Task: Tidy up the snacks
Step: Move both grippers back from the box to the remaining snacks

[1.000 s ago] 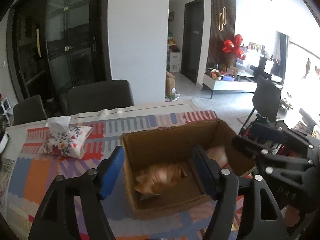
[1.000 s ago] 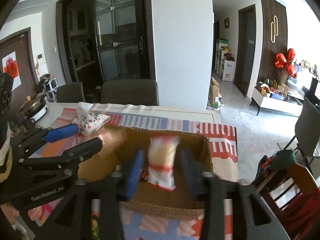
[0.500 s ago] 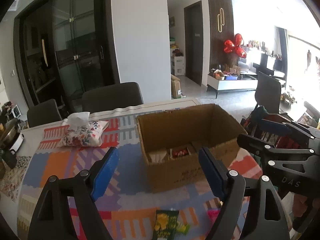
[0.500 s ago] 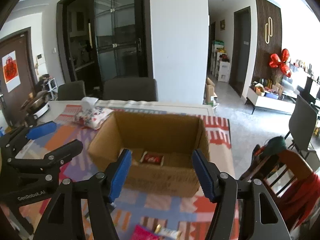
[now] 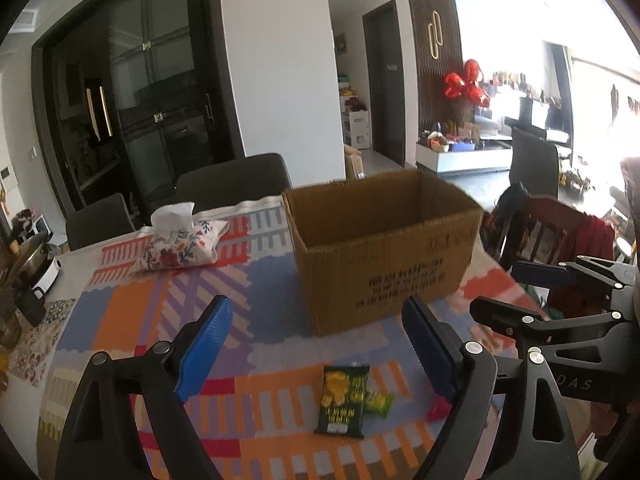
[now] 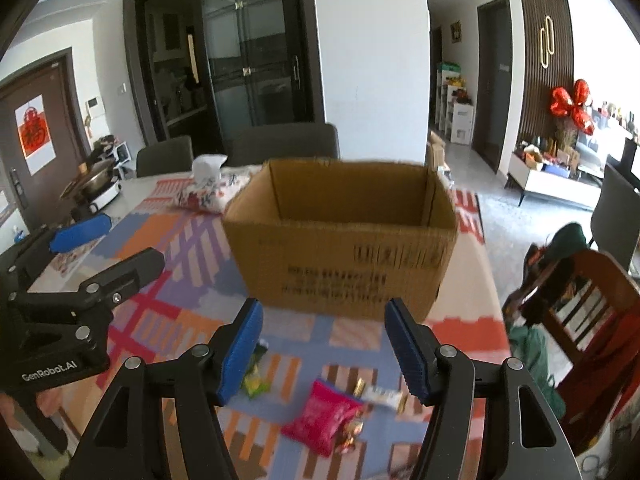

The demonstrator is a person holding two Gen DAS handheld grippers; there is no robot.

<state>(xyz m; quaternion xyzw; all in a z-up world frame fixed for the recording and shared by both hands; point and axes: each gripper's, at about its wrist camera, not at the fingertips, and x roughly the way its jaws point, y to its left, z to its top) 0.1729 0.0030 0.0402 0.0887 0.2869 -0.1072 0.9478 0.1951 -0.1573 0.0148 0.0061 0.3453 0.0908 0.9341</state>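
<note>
Left hand-held gripper and right hand-held gripper side by side, tilted downward, jaws apart, nothing between them.

cardboard box: open, upright | green snack packet: flat before box | pink snack pouch: flat, nearer

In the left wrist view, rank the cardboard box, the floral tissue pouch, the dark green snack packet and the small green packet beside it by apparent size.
1. cardboard box
2. floral tissue pouch
3. dark green snack packet, though it lies nearer the camera, so its rank against the pouch is less sure
4. small green packet, partly hidden behind the dark one
</note>
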